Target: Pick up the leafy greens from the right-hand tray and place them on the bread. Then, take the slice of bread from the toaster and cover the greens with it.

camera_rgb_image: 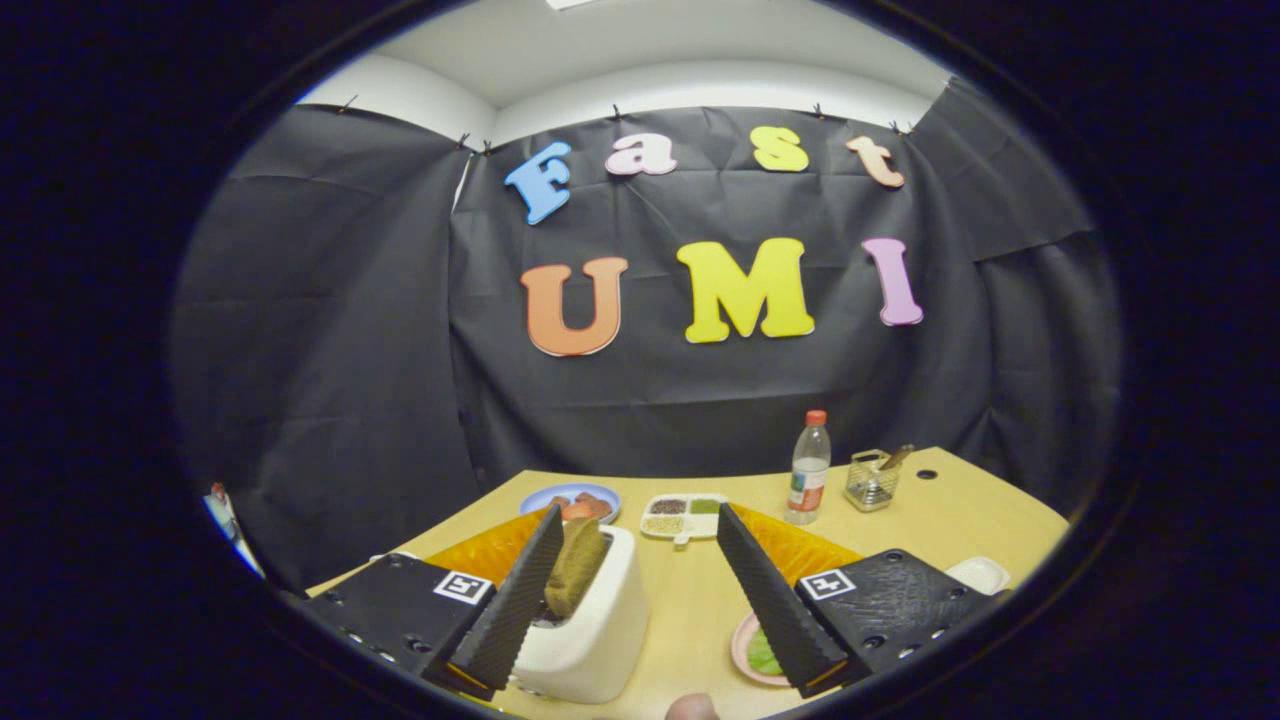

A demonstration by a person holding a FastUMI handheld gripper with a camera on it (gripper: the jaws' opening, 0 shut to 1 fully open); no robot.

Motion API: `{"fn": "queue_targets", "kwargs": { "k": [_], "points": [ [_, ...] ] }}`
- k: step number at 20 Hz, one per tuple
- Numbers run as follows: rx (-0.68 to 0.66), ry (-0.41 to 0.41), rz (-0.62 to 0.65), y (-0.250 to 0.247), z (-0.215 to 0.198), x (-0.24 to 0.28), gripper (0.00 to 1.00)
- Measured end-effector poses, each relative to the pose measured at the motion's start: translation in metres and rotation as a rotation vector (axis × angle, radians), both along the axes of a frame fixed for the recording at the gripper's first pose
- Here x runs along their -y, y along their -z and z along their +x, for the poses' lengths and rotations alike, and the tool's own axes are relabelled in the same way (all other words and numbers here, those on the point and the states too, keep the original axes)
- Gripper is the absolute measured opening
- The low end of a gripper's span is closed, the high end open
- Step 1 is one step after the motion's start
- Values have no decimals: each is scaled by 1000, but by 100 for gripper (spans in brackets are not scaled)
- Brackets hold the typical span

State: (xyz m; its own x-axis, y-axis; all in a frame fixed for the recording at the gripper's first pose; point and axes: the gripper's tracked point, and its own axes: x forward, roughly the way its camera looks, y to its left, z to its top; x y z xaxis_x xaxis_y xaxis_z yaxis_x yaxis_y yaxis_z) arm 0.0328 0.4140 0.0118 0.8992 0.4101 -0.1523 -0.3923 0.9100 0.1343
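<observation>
- Table [930, 510] — a light wood top. It carries everything in the scene, with the booth's black cloth wall behind it.
- Toaster [590, 630] — a white body, sitting just ahead of the left finger. A browned bread slice [578, 565] stands upright in its slot, right beside that finger's inner face; contact cannot be confirmed.
- Pink tray [745, 650] — sits low by the right finger and is partly hidden by it. The leafy greens [763, 652] are seen lying on it as a green patch.
- An orange mat [800, 545] is spread behind both fingers. The base bread that the greens go onto cannot be made out.
- Gripper [635, 530] — the fingers are spread wide. Nothing is held between them, and only bare table lies in the gap.
- Judged step: the greens look uncollected, so the first pick is taken as pending.
- To do it well, the gripper should be swung right and tipped down until the greens sit centred between the fingers. The fingers should be closed gently on the leaf's bulk, not its edge — a thin leaf is likely to slip or tear.
- The tray rim should be cleared on the lift, so the tray is not dragged.
- Further back: a blue plate [570, 497] of food, a divided dish [684, 516], a bottle [809, 468] and a small wire basket [870, 482], all well apart from the fingers.
</observation>
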Motion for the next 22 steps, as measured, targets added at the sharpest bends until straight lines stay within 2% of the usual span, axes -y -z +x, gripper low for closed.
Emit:
{"fn": "queue_targets", "kwargs": {
  "k": [6,10,16,19,22],
  "points": [
    [-128,60,-22,44,17,-43,95],
    [-166,52,-51,57,26,-58,83],
    [-223,72,-33,64,35,-57,18],
    [-220,47,9,45,30,-55,10],
    [-152,31,103,4,23,-46,10]
  ]
}}
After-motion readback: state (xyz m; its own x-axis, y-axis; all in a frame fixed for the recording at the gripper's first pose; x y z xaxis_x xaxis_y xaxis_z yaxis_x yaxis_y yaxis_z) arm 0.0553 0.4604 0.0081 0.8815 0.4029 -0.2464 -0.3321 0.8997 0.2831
